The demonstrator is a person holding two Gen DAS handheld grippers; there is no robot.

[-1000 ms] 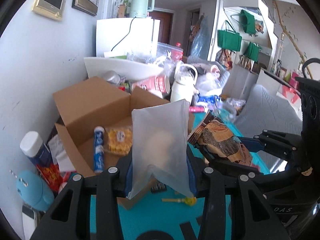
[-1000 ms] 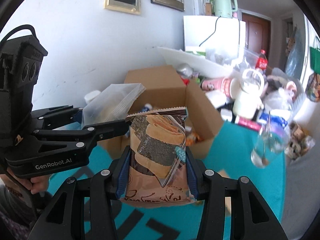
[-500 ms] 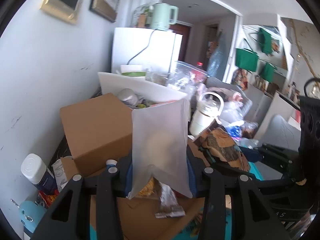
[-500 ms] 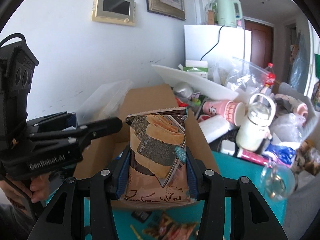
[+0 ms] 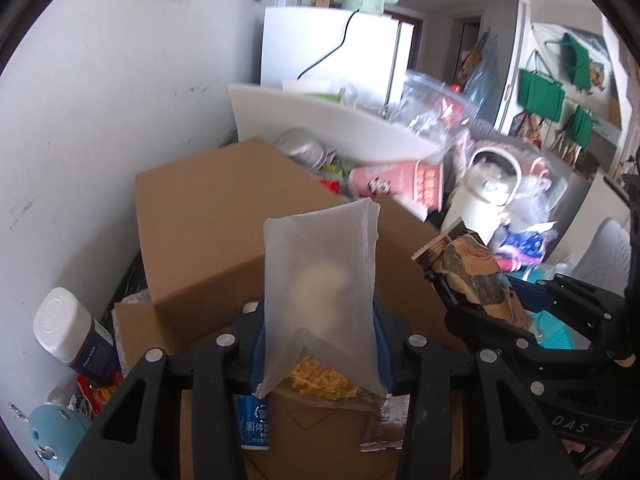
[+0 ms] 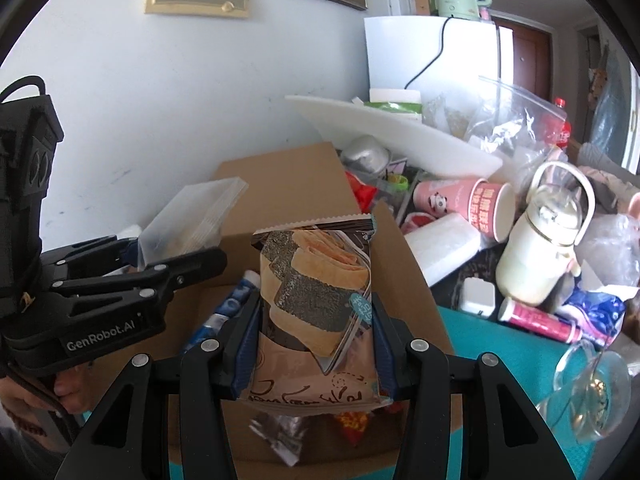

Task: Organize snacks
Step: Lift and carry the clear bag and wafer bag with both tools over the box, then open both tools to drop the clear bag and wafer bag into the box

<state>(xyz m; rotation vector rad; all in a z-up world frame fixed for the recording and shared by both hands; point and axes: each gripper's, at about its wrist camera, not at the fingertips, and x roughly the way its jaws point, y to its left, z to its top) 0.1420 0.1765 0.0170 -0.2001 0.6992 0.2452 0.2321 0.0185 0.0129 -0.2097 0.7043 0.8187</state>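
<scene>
My left gripper (image 5: 318, 356) is shut on a frosted clear snack bag (image 5: 320, 292), held over the open cardboard box (image 5: 208, 232). My right gripper (image 6: 316, 344) is shut on a brown seaweed-roll snack packet (image 6: 316, 304), also over the box (image 6: 288, 176). Each gripper shows in the other's view: the right one (image 5: 492, 300) with its packet to the right, the left one (image 6: 180, 256) with its bag to the left. Inside the box lie a blue tube (image 5: 254, 424), a yellow snack pack (image 5: 320, 384) and small wrappers.
Behind the box is a clutter pile: white tray (image 6: 400, 132), pink paper cup (image 6: 464, 200), cream kettle jug (image 6: 548, 248), pink tube (image 6: 540, 320). A white-capped bottle (image 5: 72, 332) stands left by the wall. A wine glass (image 6: 588, 388) lies on the teal mat at right.
Both grippers have moved forward with their packets, from above the teal mat to over the open box. The box now fills the lower view.
</scene>
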